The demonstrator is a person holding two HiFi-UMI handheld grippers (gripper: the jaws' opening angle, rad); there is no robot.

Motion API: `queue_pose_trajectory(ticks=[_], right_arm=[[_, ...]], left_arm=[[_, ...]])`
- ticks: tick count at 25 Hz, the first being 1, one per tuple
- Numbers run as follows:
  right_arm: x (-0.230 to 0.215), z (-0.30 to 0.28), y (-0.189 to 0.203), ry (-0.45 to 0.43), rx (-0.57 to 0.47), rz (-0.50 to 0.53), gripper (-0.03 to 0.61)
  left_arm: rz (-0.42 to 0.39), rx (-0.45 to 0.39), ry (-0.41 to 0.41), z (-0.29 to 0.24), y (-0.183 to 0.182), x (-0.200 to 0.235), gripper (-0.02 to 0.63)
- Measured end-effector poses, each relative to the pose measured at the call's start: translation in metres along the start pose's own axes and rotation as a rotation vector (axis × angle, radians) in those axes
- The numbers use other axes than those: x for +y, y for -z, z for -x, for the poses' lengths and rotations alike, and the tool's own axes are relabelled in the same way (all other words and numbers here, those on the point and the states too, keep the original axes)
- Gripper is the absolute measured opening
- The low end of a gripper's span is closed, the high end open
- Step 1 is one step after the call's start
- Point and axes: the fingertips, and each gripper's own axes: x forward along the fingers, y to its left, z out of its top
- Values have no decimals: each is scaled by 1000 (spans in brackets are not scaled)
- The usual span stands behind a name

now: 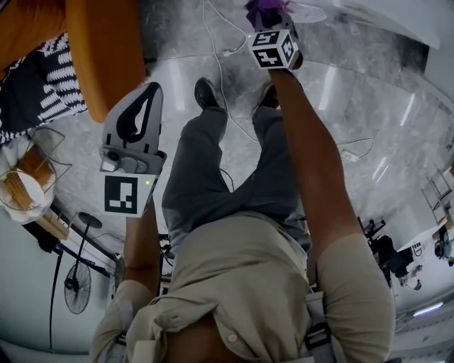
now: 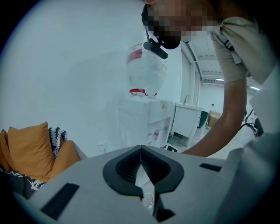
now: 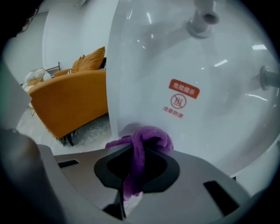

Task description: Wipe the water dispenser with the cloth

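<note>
The white water dispenser (image 2: 146,122) with its clear bottle (image 2: 146,70) stands against the wall, seen whole in the left gripper view. Up close in the right gripper view, its glossy white front (image 3: 205,113) carries a red label (image 3: 183,94) below a tap (image 3: 203,17). My right gripper (image 3: 141,151) is shut on a purple cloth (image 3: 146,138), whose bunched end touches that front. From the head view the right gripper (image 1: 271,21) reaches far forward with the cloth (image 1: 266,10). My left gripper (image 1: 150,88) hangs back, shut and empty, aimed at the dispenser (image 2: 141,148).
An orange sofa (image 1: 106,49) with a striped cushion (image 1: 32,88) sits to the left (image 3: 70,100). White cables (image 1: 220,42) trail across the grey marble floor by the person's shoes. A wire side table (image 1: 28,184) and a floor fan (image 1: 78,283) stand at lower left.
</note>
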Motion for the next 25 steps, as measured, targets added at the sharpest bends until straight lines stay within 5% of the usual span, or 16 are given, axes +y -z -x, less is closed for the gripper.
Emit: queue_pose_trajectory(ticks=[25], right_arm=[[-115, 30, 82, 103, 25, -165, 52]], left_arm=[[-61, 26, 79, -62, -30, -82, 17]])
